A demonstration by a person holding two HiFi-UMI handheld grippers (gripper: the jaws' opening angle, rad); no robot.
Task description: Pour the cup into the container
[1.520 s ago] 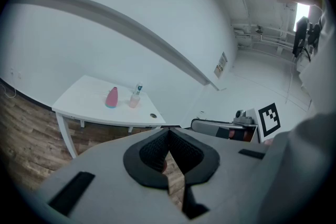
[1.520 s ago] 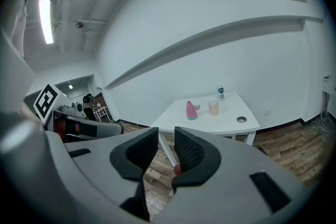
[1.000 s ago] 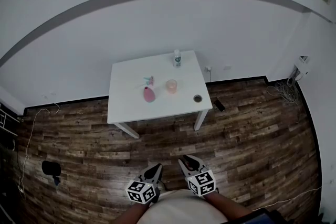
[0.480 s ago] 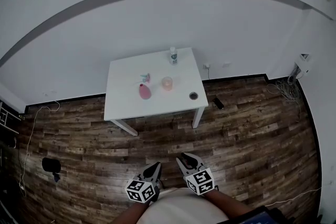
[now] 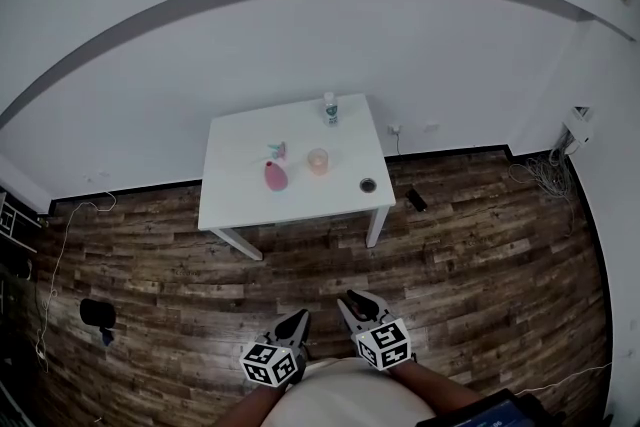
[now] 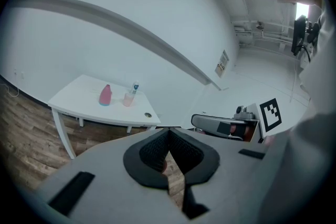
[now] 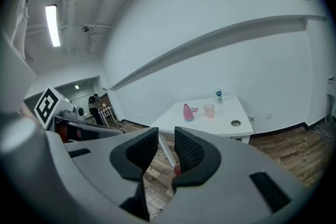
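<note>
- Across the room, against a white wall, a white table (image 5: 240,205) stands on the wood-plank floor (image 5: 480,265)
- the cup (image 5: 318,160), translucent and pinkish, stands upright near the middle of the tabletop
- the pink container (image 5: 275,176), shaped like a bottle, stands upright just to the cup's left in the head view, close to it but not touching
- a small teal and pink thing (image 5: 277,151) lies just behind the pink container; it is too small to tell what it is
- a white bottle (image 5: 330,108) with a dark label stands at the table's far edge, behind the cup
- a small dark ring (image 5: 368,184) lies flat near the table's front right corner
- the left gripper (image 5: 300,318) is held low, close to the person's body and well apart from the table; its jaws meet at the tips with nothing between them
- the right gripper (image 5: 348,300) is just beside it, also well apart from the table; its jaws are drawn in to a narrow slit and grip nothing
- both gripper views show the table and its things far beyond the jaws
</note>
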